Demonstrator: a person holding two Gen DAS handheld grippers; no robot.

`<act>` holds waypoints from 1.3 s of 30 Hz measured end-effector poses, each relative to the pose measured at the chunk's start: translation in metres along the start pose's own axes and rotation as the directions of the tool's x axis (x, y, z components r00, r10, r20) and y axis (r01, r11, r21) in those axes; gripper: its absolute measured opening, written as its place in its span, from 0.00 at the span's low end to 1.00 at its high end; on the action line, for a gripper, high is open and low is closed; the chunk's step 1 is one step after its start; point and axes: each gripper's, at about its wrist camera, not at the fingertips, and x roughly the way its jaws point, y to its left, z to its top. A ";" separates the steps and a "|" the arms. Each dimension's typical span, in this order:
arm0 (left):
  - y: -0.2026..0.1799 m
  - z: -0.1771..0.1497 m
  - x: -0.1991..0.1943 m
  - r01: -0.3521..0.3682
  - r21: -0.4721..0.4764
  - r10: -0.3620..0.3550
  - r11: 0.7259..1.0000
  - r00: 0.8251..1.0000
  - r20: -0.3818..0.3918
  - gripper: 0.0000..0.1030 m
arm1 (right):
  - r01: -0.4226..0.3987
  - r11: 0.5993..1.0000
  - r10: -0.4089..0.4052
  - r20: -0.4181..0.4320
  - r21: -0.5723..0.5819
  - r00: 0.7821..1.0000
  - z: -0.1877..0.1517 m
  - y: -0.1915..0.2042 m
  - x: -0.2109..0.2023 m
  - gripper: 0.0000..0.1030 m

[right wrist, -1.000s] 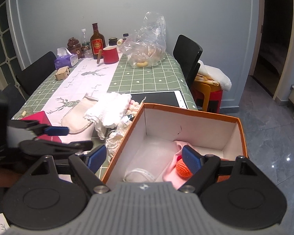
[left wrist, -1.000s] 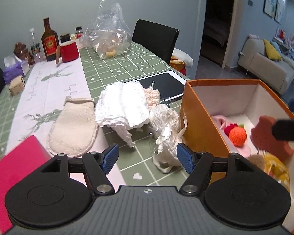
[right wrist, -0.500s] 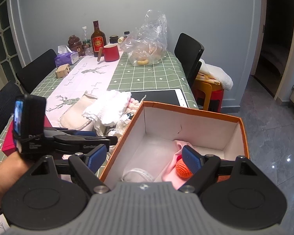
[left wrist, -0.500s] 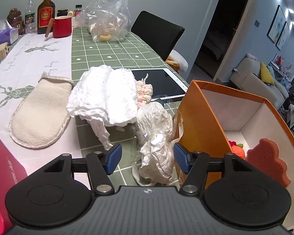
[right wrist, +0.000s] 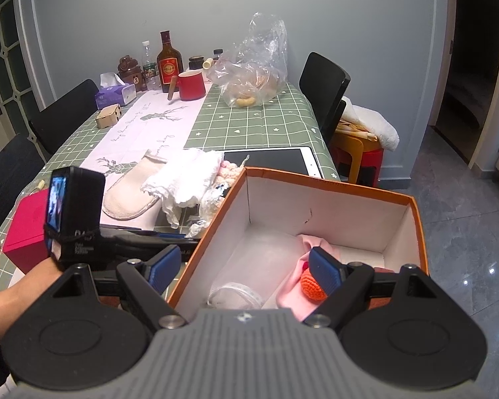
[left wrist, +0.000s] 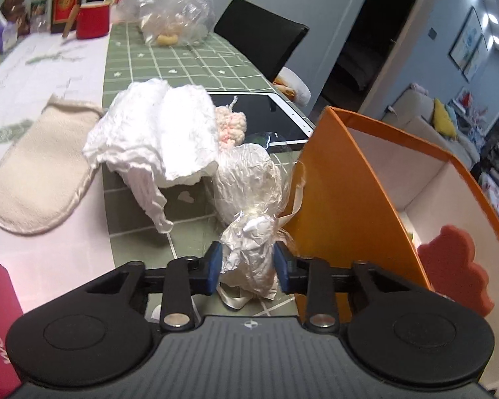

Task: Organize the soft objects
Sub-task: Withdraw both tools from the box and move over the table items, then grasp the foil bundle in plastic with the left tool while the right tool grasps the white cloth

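Tabletop: wrapped bundle (left wrist: 249, 252) between closing left claw (left wrist: 248, 267) jaws

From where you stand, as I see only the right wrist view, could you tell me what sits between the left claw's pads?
Observer: A plastic-wrapped bundle; the left claw is closing, and both pads already touch it.
Operator: Thank you. Does my own claw hide anything in the box?
Observer: Yes, a reddish scalloped sponge stands inside the box, against its side wall.
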 end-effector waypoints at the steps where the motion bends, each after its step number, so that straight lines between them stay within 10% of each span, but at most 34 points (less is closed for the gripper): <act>1: -0.003 0.000 -0.003 0.002 0.019 -0.002 1.000 1.000 -0.002 0.30 | 0.001 1.000 -0.001 -0.001 0.000 1.000 0.000 0.000 0.000 0.80; 13: -0.004 -0.051 -0.075 0.007 0.222 0.032 0.975 0.985 -0.171 0.24 | -0.019 1.000 0.019 0.010 -0.007 1.000 -0.001 0.008 -0.002 0.80; 26: 0.061 -0.117 -0.169 -0.061 0.162 0.096 0.985 0.971 -0.220 0.24 | -0.074 0.994 0.071 -0.036 -0.084 0.997 0.016 0.075 0.033 0.80; 39: 0.119 -0.145 -0.219 -0.094 0.085 0.109 0.992 0.974 -0.197 0.23 | 0.050 0.981 -0.076 -0.134 -0.189 0.988 0.070 0.153 0.145 0.80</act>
